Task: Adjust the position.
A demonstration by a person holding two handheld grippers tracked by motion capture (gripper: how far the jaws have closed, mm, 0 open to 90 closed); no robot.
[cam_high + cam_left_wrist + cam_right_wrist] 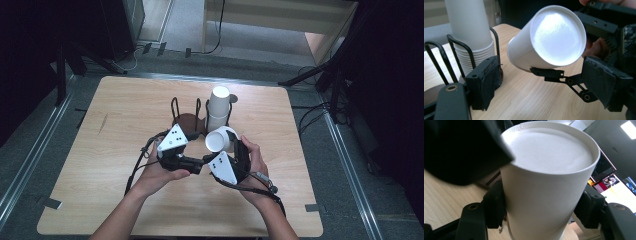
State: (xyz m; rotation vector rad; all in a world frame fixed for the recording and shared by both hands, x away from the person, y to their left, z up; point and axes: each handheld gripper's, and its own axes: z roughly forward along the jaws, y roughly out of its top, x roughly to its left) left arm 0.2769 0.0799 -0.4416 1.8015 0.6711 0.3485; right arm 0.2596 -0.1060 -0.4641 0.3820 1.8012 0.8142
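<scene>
1. The right gripper point(231, 146) pinches a white paper cup point(220, 139) on its two sides; in the right gripper view both pads press on the cup wall point(541, 195).
2. The cup is held above the wooden table point(100, 150), tilted, with its closed bottom toward the person, just in front of the black wire cup holder point(200, 114).
3. The left gripper point(192, 135) has its fingers point(484, 82) spread, with nothing between them; they stand just beside the cup.
4. A stack of white cups point(218, 107) stands upside down in the holder's right compartment.
5. I can read no brand, label or writing on the cups. The grey plates point(172, 138) on the grippers carry only small dark dots.
</scene>
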